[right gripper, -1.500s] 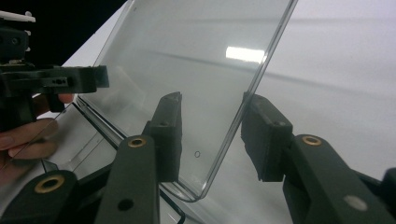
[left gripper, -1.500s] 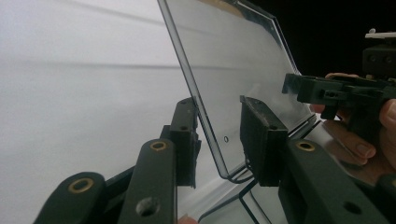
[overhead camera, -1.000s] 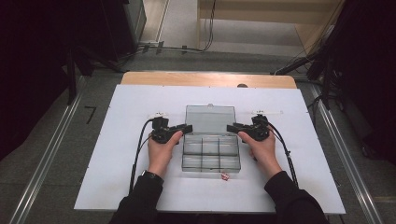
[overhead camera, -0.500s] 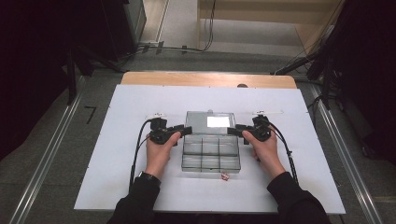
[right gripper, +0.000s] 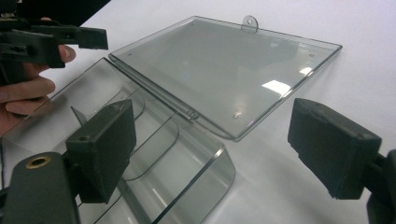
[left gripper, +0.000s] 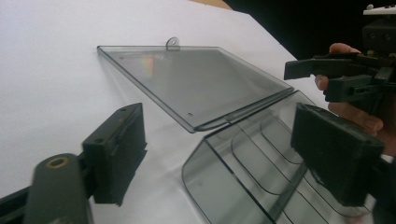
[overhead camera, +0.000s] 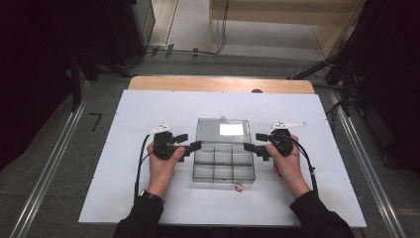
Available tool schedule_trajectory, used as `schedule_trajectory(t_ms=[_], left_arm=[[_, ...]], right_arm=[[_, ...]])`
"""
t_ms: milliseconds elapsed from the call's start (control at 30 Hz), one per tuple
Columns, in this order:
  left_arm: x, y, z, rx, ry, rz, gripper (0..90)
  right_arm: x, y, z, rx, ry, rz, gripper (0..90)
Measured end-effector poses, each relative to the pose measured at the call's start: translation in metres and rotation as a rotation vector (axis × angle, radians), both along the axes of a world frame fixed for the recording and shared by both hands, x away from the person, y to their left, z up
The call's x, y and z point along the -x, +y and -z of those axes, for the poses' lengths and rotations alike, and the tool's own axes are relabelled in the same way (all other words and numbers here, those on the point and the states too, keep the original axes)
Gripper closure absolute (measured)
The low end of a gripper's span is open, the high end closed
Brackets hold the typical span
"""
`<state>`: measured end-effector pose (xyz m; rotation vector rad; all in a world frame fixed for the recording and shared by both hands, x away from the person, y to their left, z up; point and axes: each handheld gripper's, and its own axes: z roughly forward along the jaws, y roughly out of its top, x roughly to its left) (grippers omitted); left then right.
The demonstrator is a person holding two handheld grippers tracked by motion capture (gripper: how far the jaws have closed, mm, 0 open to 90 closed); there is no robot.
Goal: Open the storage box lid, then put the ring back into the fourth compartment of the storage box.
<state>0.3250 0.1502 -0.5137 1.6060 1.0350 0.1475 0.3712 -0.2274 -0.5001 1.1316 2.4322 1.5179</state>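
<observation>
Your left gripper [overhead camera: 190,143] has its jaws spread, just opened wider, with nothing between the pads; in the left gripper view they frame the near left corner of the box [left gripper: 243,182] without touching it. Your right gripper [overhead camera: 255,144] matches it: jaws apart, just widened, pinching nothing, standing clear of the box's right end in the right gripper view. The box [overhead camera: 223,166] lies between the two grippers, inward from each set of fingers, its long axis running left to right across the table [overhead camera: 148,208]. Both hands sit about equally near, one at each short end. The lid [overhead camera: 222,130] is swung fully back and lies flat on the table beyond the box, hinged along the far long edge, with a small tab at its far rim. The compartments look empty from above. A small red-and-white piece [overhead camera: 238,187] lies on the table just in front of the box's near wall, closer to your right hand [overhead camera: 287,166]; judged from this layout, that hand has the shorter reach to it.
</observation>
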Motion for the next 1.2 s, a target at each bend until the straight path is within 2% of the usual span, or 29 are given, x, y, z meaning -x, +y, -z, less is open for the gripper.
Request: schedule_trajectory(t_ms=[333,667,733,833,900,1100,1200], left_arm=[[0.025,0.002,-0.008,-0.036,-0.076,0.052,6.5],[0.047,0.007,-0.008,-0.052,-0.12,0.076,1.9],[0.051,0.008,-0.008,-0.048,-0.125,0.071,0.0],[0.058,0.012,-0.008,-0.034,-0.133,0.079,0.0],[0.064,0.014,-0.008,-0.04,-0.14,0.081,0.0],[0.08,0.024,-0.008,-0.052,-0.168,0.071,0.0],[0.086,0.028,-0.007,-0.058,-0.174,0.068,0.0]], right_arm=[[0.025,-0.008,-0.007,0.019,-0.071,-0.025,12.4],[0.052,-0.01,-0.008,0.031,-0.115,-0.069,6.8],[0.057,-0.009,-0.008,0.049,-0.126,-0.071,6.8],[0.064,-0.008,-0.008,0.046,-0.137,-0.091,4.5],[0.069,-0.008,-0.009,0.046,-0.137,-0.106,1.9],[0.084,-0.01,-0.011,0.056,-0.16,-0.108,1.7],[0.091,-0.011,-0.011,0.045,-0.164,-0.114,2.1]])
